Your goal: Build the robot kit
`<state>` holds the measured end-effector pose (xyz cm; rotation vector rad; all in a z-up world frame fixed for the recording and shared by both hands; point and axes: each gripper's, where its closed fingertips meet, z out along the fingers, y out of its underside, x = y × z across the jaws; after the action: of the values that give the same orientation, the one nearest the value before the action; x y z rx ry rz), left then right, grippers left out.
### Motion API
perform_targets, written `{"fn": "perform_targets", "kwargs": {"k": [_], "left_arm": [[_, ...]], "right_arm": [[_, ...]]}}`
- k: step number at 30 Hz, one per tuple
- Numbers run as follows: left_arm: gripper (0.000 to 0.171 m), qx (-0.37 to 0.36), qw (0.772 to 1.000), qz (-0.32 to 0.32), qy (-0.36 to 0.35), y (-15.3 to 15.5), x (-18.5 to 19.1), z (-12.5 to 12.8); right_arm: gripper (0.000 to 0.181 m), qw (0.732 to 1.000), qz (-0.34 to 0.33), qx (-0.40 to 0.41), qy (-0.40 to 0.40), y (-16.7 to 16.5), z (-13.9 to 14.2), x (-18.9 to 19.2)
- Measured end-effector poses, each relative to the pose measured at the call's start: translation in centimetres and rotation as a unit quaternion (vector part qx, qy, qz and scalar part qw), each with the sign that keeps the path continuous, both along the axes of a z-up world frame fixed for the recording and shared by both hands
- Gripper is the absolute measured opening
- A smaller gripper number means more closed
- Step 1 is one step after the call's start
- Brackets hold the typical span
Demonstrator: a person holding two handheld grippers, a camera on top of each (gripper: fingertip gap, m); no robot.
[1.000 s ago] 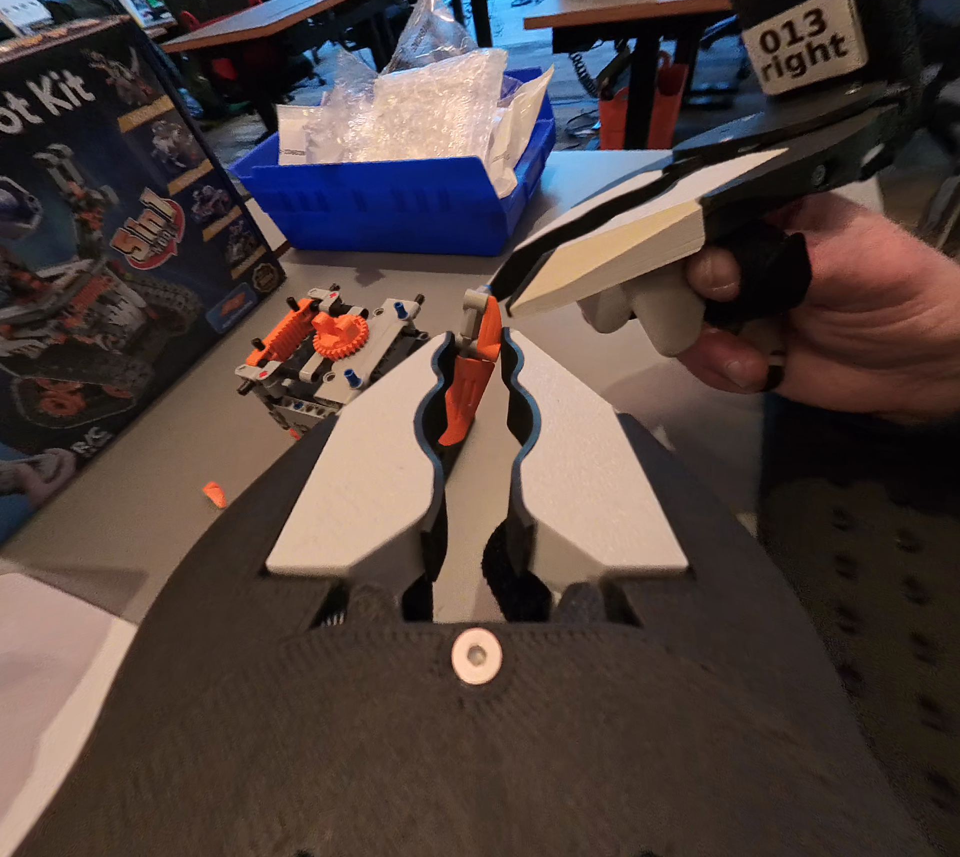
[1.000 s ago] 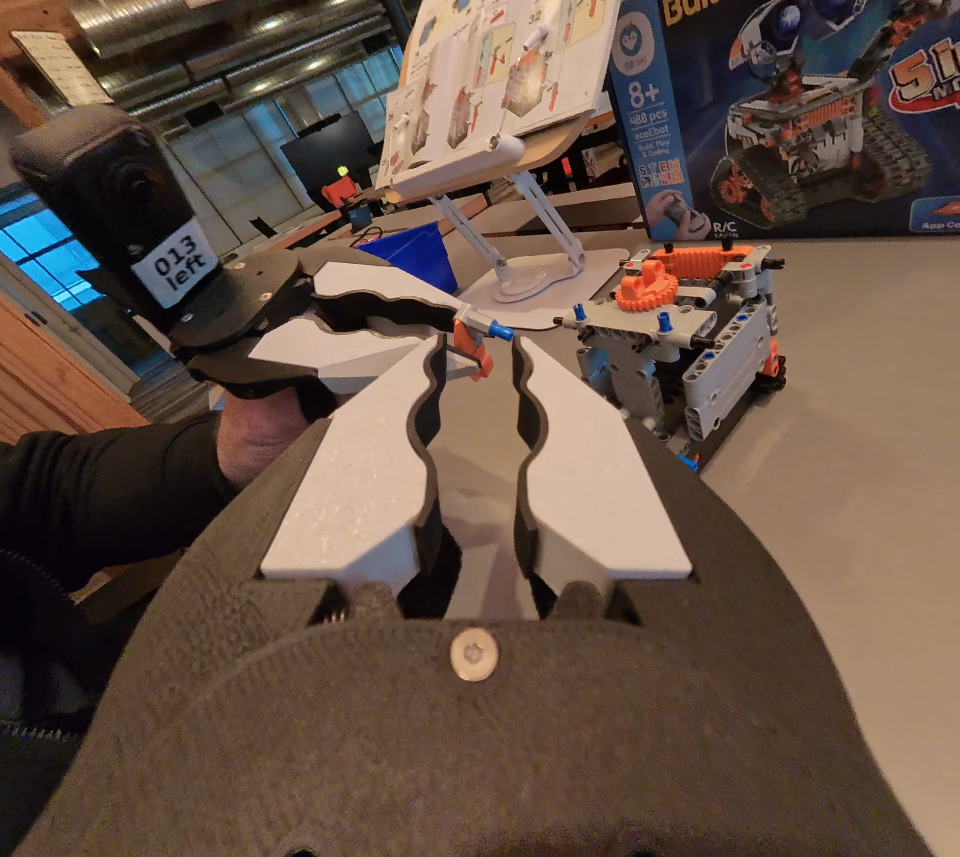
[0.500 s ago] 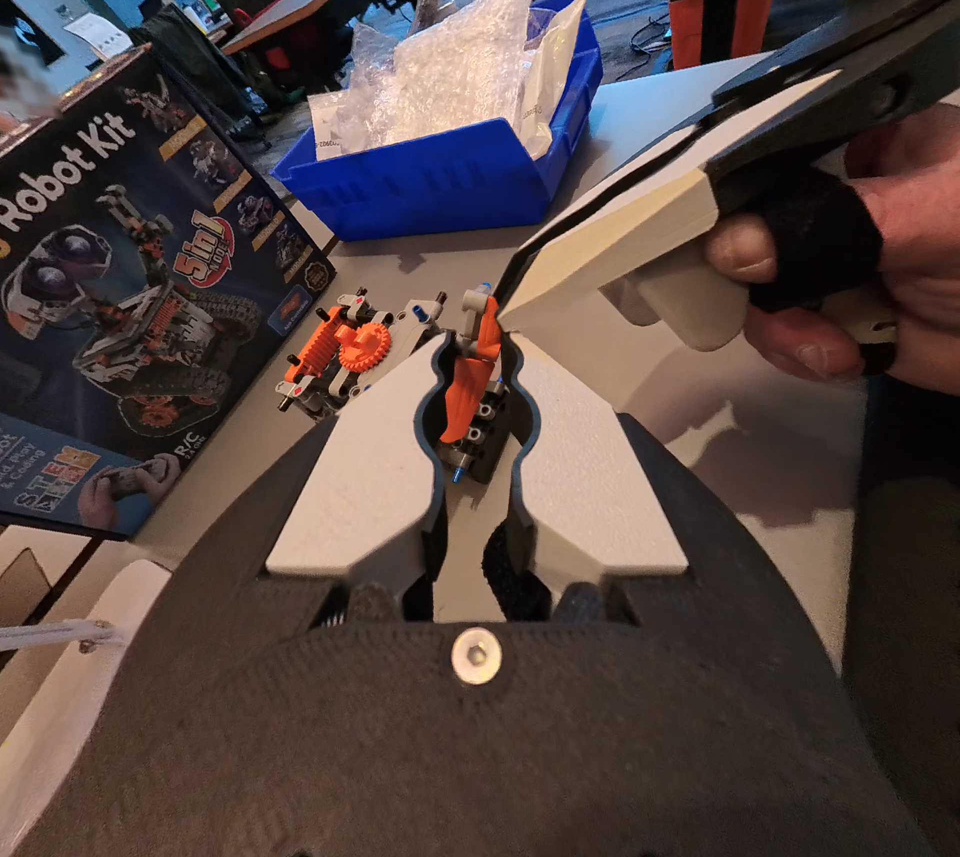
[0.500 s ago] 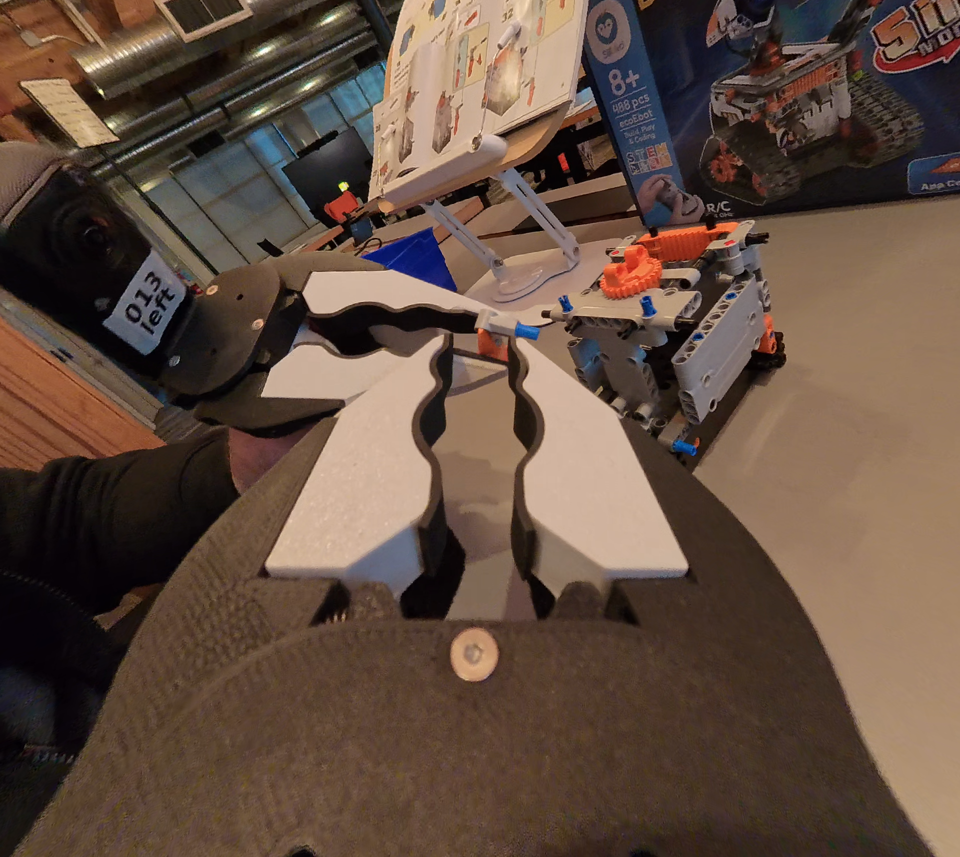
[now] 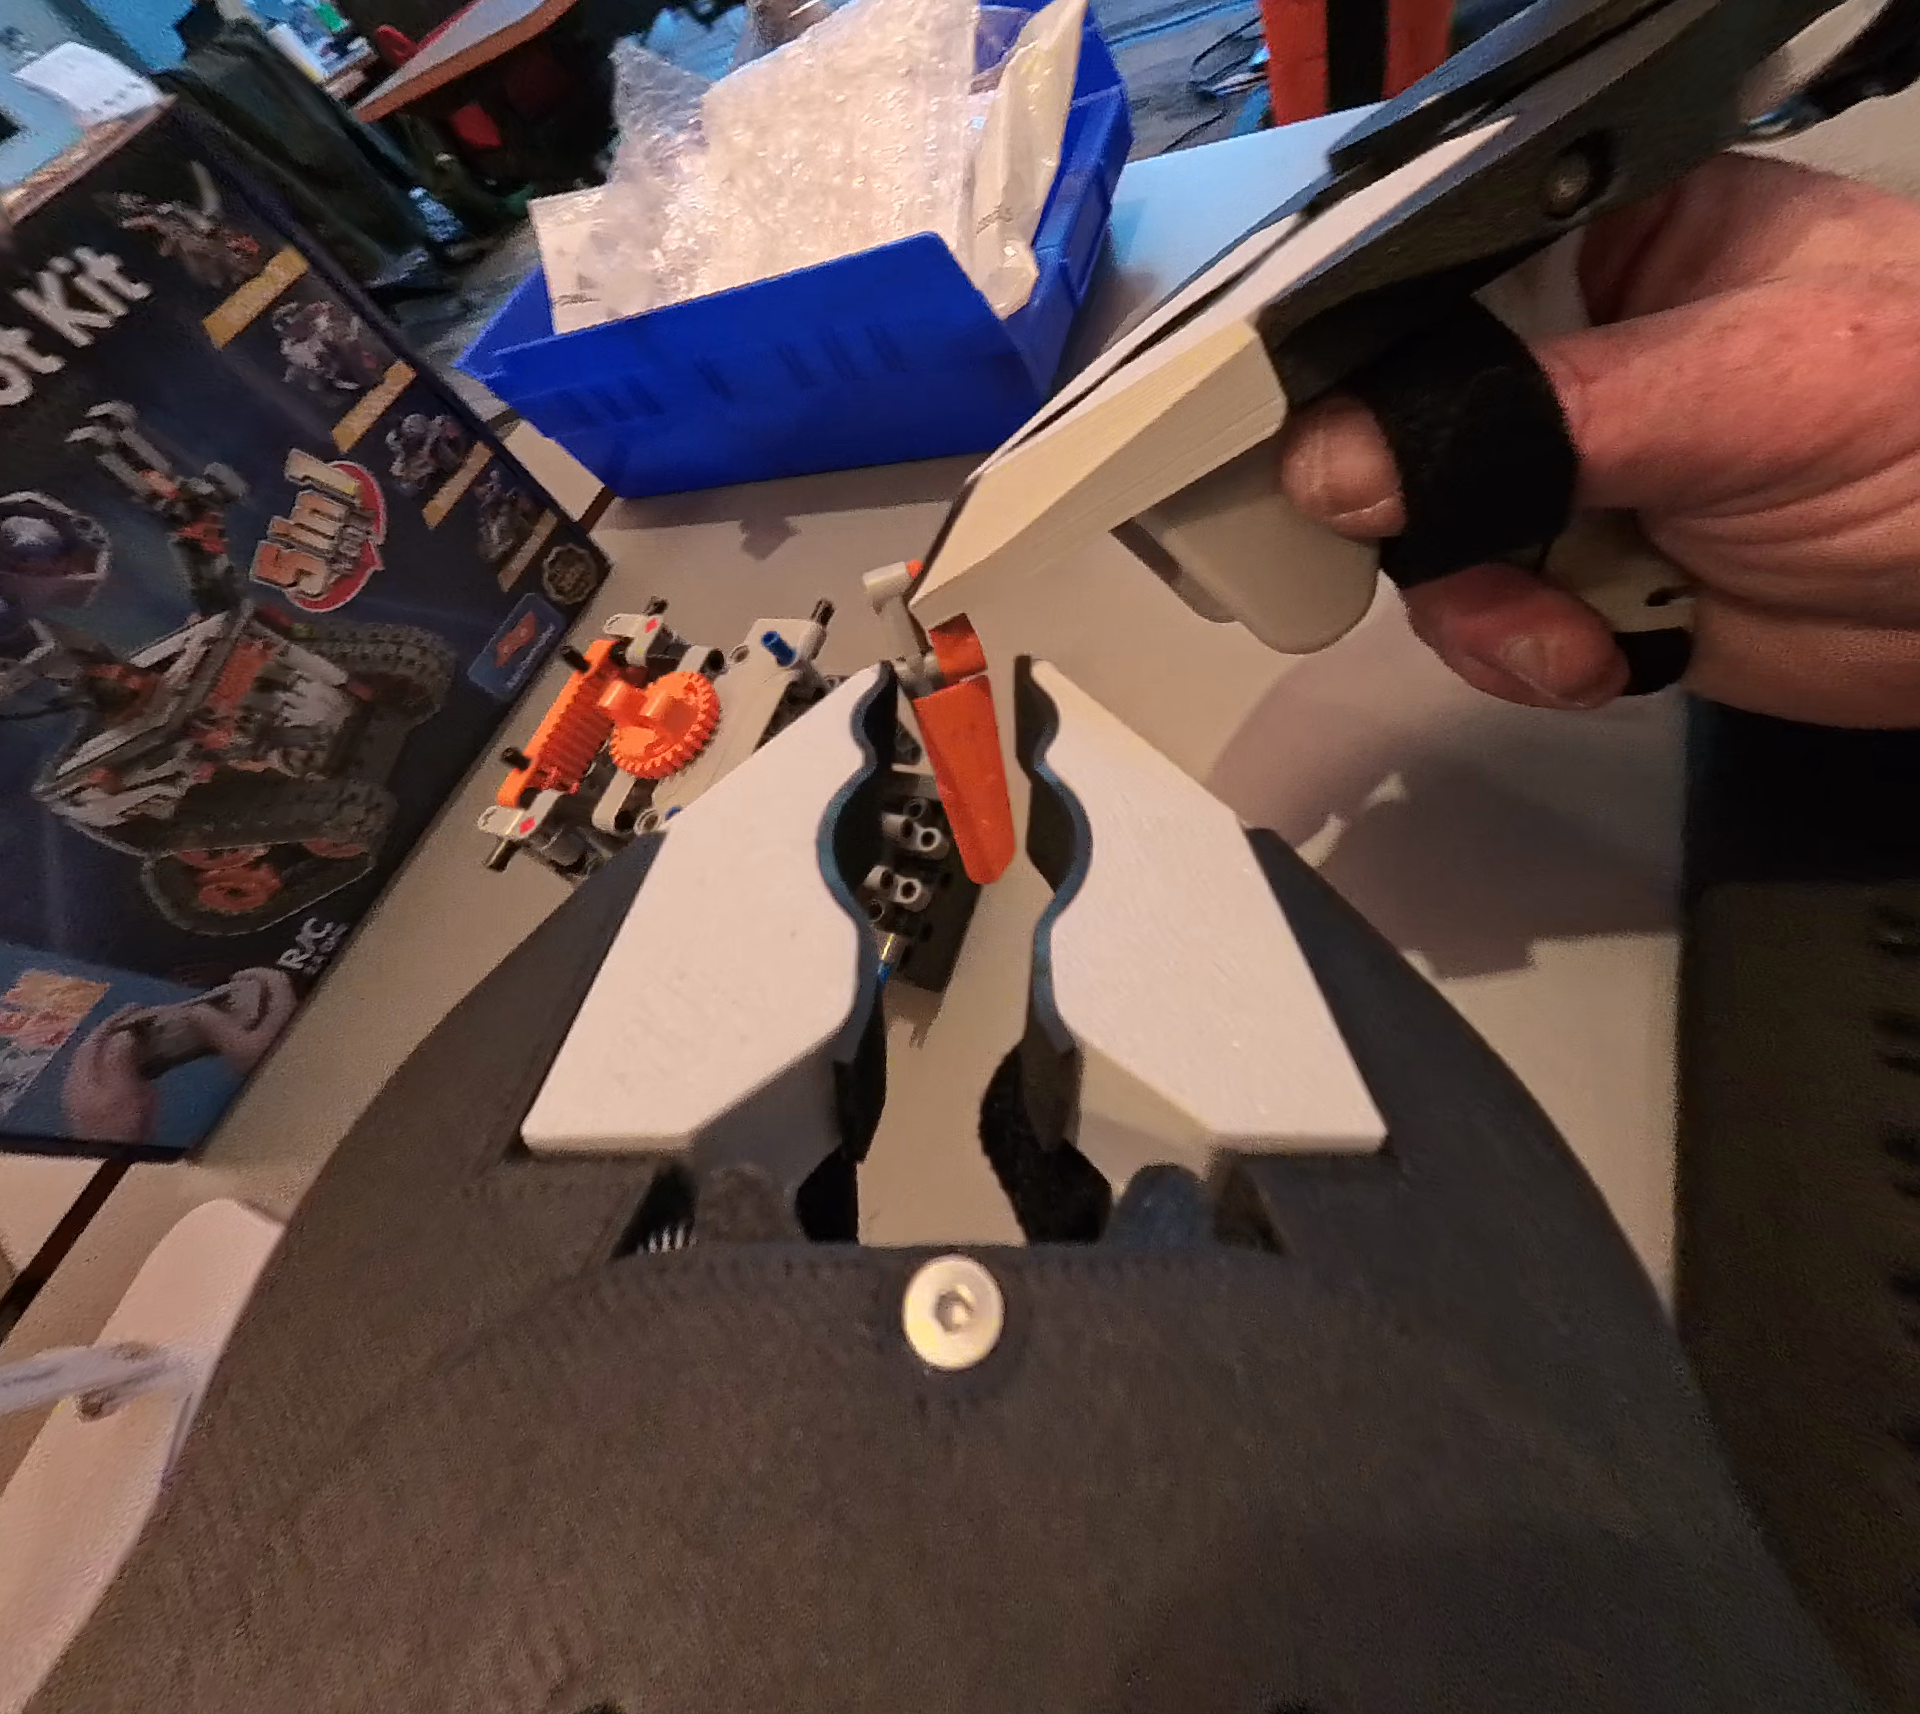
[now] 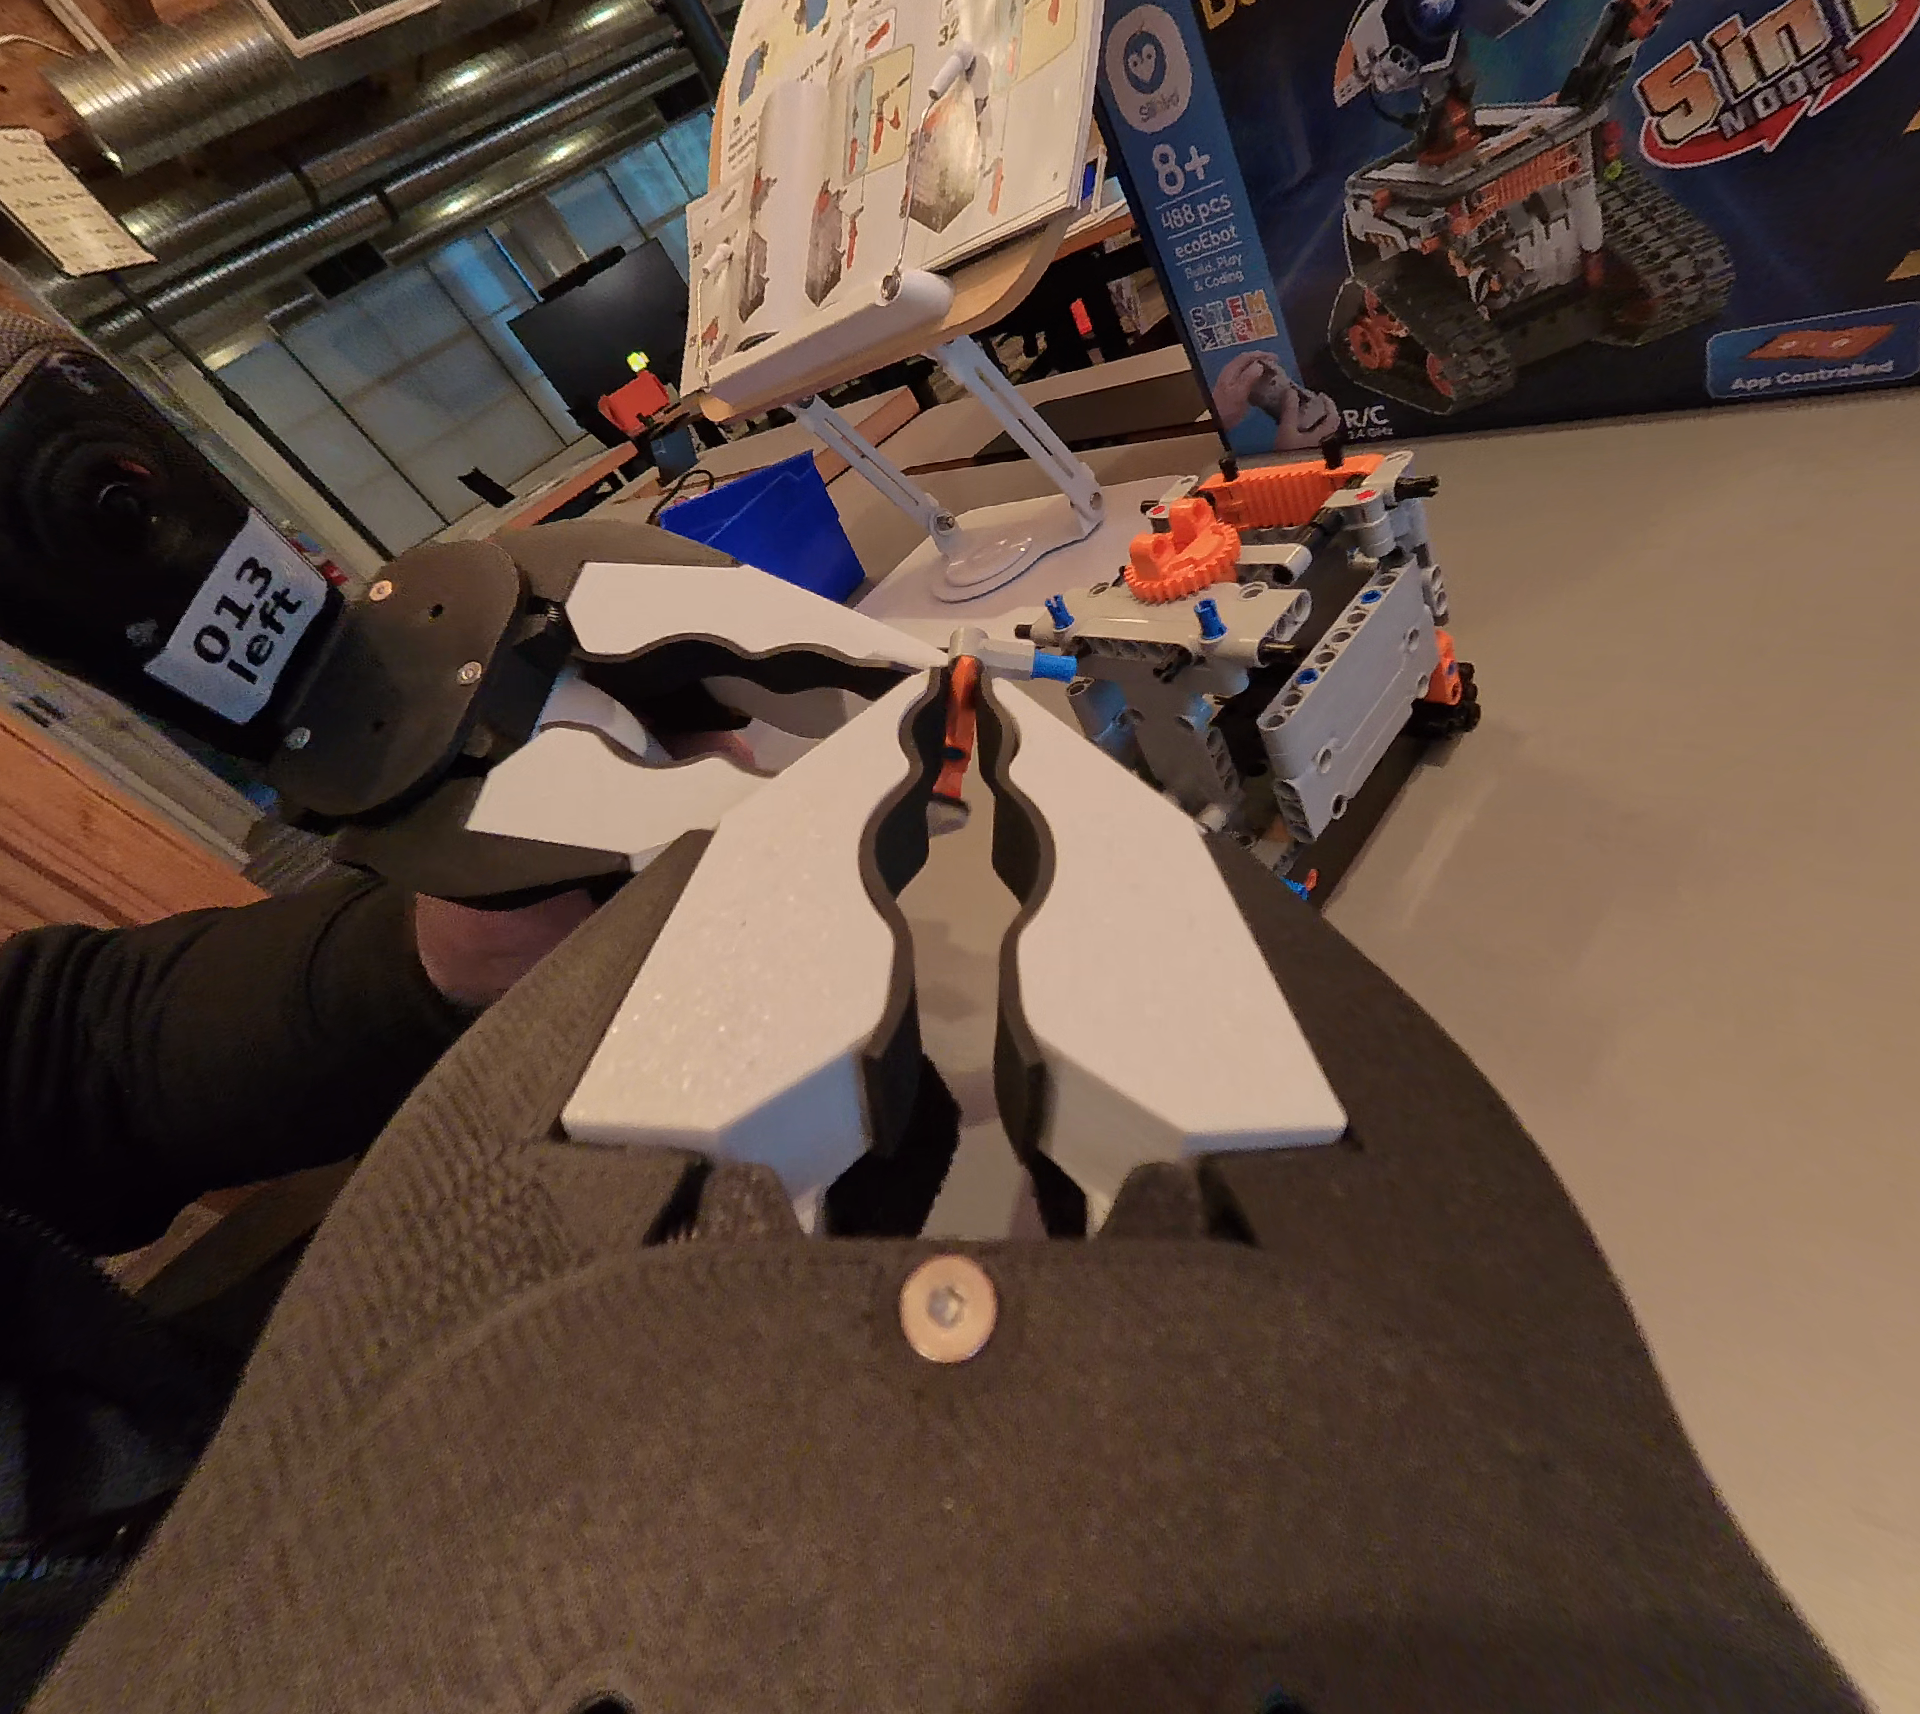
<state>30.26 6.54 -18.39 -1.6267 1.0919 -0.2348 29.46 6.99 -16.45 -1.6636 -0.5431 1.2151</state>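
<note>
– Fingers (image 6: 1122,885) of the right gripper (image 6: 961,677) are pinched at their very tips on a slim orange piece (image 6: 958,729), held above a grey table (image 6: 1662,729). That's what the right wrist view shows.

– And the left gripper (image 5: 956,688)?

– Its 2 fingers (image 5: 727,916) flank the same orange piece, which hangs point-down in the gap. The left wrist view leaves it unclear whether the pads press on it or merely stand beside it, so I cannot tell if that pair is clamped.

– How sound does the right-hand hold look?

– Slight, by my reading. Only the top end, by a small grey connector, sits between the tips, and a part this thin could swivel there. A square, steady pinch would suit it better than a hard squeeze.

– What surrounds the 2 tools?

– A grey and orange brick assembly (image 6: 1340,677) stands on the table just beyond the tips, apart from the piece. Behind it rises a dark kit box (image 6: 1558,106) and an open booklet (image 6: 914,106) on a white stand. A blue bin (image 5: 810,376) of clear bags sits farther back, and a person's hand (image 5: 1714,438) grips the right tool's handle.
</note>
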Motion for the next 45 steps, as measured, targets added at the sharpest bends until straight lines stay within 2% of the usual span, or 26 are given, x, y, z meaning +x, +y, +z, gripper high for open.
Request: {"fn": "perform_targets", "kwargs": {"k": [3,6,7,9,11,15,19,21,24,29,35,39,41,45], "left_arm": [[0.033,0.006,0.999,-0.04,-0.01,-0.6,-0.5,1.1],[0.037,-0.008,0.998,-0.061,0.001,0.3,-2.2,2.7],[0.04,-0.04,0.997,-0.07,0.007,0.8,-2.7,2.4],[0.045,-0.076,0.996,-0.045,0.023,2.9,-4.0,1.7],[0.049,-0.108,0.992,-0.024,0.055,4.4,-4.8,-0.1],[0.049,-0.134,0.989,-0.021,0.062,5.4,-4.4,-2.2],[0.037,-0.122,0.991,-0.019,0.051,6.0,-3.8,-2.0],[0.036,-0.129,0.991,-0.007,0.032,6.1,-3.3,-1.9],[0.025,-0.124,0.992,0.015,0.029,5.8,-3.0,-1.8],[0.024,-0.129,0.991,0.032,0.029,4.9,-2.3,-1.9],[0.038,-0.169,0.985,0.023,0.001,3.6,-0.5,-1.9],[0.046,-0.1,0.995,0.006,0.012,4.0,-1.2,0.0],[0.055,-0.141,0.99,0.005,0.024,4.3,-1.5,-1.0],[0.051,-0.164,0.986,-0.004,0.018,4.3,-0.9,-2.5]], "right_arm": [[0.002,0.999,-0.018,0.012,-0.025,0.6,-0.2,0.6],[0.002,0.997,-0.03,0.019,-0.063,1.0,-0.9,1.0],[0.002,0.996,-0.033,0.021,-0.077,1.2,-1.3,1.2],[0.002,0.994,-0.033,0.021,-0.099,1.5,-1.8,1.1],[0.002,0.991,-0.035,0.029,-0.123,1.7,-2.3,0.9],[0.002,0.98,-0.046,0.057,-0.183,2.2,-2.9,0.7],[0.002,0.974,-0.05,0.065,-0.212,2.7,-3.4,0.7],[0.002,0.97,-0.056,0.069,-0.226,3.0,-3.5,0.9],[0.002,0.966,-0.063,0.072,-0.241,3.3,-3.7,1.1],[0.002,0.957,-0.071,0.081,-0.271,3.9,-4.1,1.8],[0.002,0.955,-0.077,0.087,-0.273,4.0,-4.0,3.0],[0.002,0.955,-0.072,0.097,-0.27,3.3,-3.9,3.9],[0.002,0.955,-0.069,0.1,-0.271,3.1,-3.8,3.8],[0.002,0.947,-0.066,0.108,-0.296,3.1,-4.2,3.3]]}}
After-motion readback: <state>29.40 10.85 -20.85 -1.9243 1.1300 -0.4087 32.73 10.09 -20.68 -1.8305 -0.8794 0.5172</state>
